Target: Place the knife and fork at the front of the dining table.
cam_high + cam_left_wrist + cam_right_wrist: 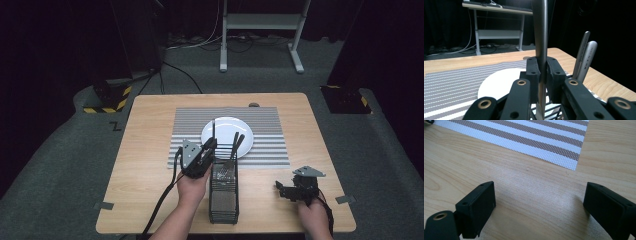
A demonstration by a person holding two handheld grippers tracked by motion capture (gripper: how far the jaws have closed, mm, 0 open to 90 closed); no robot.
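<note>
The utensil handle (pixel 541 37) stands upright — clamped between the left claw (pixel 542 75) — above the wire caddy (pixel 223 197).

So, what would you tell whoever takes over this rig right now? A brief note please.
Left tool: shut on the metal handle of a piece of cutlery standing upright in the wire basket.
Right tool: open, holding nothing, over bare table near the striped mat's corner.
Two more handles stand in the basket; the white plate sits on the mat, nothing on it.
Done: first piece gripped. Left: probably lift it out and set it by the plate, then the others.
</note>
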